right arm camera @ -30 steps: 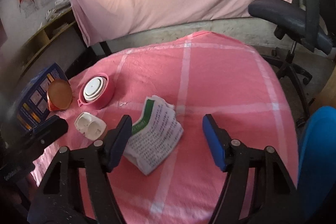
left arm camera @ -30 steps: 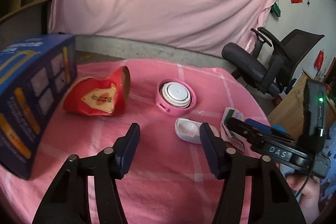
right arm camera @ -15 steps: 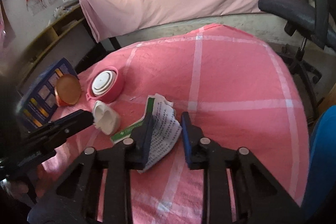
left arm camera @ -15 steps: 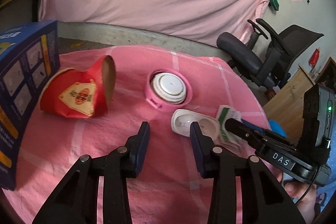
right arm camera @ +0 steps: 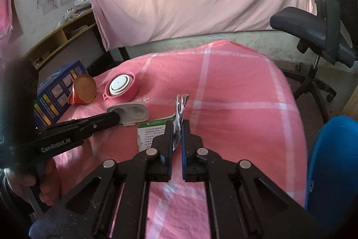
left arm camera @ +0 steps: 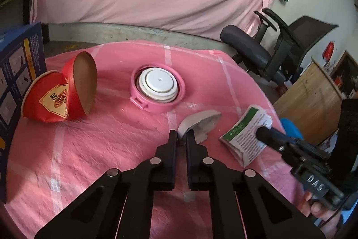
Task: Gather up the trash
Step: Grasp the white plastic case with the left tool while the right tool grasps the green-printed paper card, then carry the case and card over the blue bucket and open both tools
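On the pink checked tablecloth (left arm camera: 107, 138), my left gripper (left arm camera: 181, 135) is shut on the near rim of a white plastic tray (left arm camera: 202, 123), which tips up off the cloth. The same tray (right arm camera: 132, 113) shows in the right wrist view with the left gripper (right arm camera: 116, 117) clamped on its end. My right gripper (right arm camera: 177, 127) is shut on a folded green-and-white paper leaflet (right arm camera: 156, 129), whose torn top sticks up between the pads. From the left wrist view that leaflet (left arm camera: 243, 138) is pinched by the right gripper (left arm camera: 263, 133).
A crushed red paper cup (left arm camera: 60, 93) lies on its side at the left beside a blue box (left arm camera: 18, 73). A pink round lid with a white centre (left arm camera: 157, 87) sits mid-table. An office chair (left arm camera: 275, 48) stands beyond the table's right edge.
Both grippers went from wide open to shut. The left closed on the white tray's rim and tilted it up. The right closed on the leaflet and lifted its edge.
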The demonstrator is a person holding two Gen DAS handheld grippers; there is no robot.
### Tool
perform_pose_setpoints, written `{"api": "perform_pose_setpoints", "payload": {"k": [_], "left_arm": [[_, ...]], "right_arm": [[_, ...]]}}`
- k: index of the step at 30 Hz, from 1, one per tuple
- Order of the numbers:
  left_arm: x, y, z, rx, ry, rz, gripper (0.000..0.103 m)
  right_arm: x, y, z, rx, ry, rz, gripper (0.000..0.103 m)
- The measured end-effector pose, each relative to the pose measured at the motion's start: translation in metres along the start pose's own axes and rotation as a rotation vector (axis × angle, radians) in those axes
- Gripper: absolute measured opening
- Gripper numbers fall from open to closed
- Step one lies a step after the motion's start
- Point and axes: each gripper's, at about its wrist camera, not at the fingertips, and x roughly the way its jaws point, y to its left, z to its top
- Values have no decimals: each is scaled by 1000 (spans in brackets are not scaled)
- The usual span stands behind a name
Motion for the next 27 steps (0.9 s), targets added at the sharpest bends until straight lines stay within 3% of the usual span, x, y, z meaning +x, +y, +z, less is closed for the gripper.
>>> {"api": "perform_pose_setpoints", "payload": {"k": [10,14,20,27], "left_arm": [[-31,-33,-27,115,-177,146,5],[-49,-50,-37,171,-258,165,5],[-69,-80,-42,196,-361,141,5],[-89,-129,-45,275,-480,85,5]], "right_arm": [[-39,0,-9,-34,-147,-25,28],[-64,-3,-14,-43,-262,-36,28],[-109,5,-22,-127,-470,-166,28],[-159,-4,-26,-89,-672,-263,28]]}}
